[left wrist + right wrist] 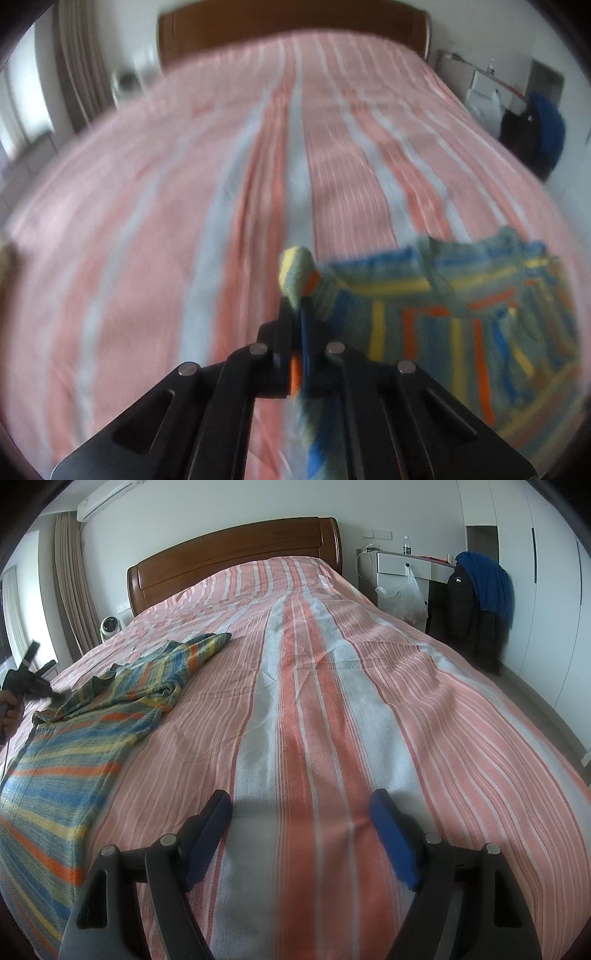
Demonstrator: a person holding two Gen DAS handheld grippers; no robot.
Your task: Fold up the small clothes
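Left wrist view: I'm seeing my left gripper (pixel 301 295) clamping a bunched fold of the striped garment (pixel 461 314), jaws nearly together with cloth poking out past the tips; the whole picture is smeared.
Right wrist view: I'm getting the sharp, wide look here, with the striped garment (pixel 74 746) lying crumpled on the left side of the bedspread (pixel 314 701), one sleeve reaching toward the headboard (pixel 236 557).
Only in the right view: I'm catching the left gripper (pixel 55 696) from outside, at the garment's far left edge, with a hand (pixel 9 710) wrapped around its handle.
Right gripper: I'm holding my right gripper (pixel 301 812) wide apart over bare bedspread, nothing between the blue pads (pixel 391 834).
Surroundings: I'm noticing a small fan (pixel 110 626) beside the bed, curtains (pixel 74 590) on the left, a white desk (pixel 402 563) with a plastic bag (pixel 404 594), and a chair draped in dark and blue jackets (pixel 480 590).
In the way: I'm finding nothing lying between the right gripper and the garment.
Pose: I'm pointing both grippers down toward the bed.
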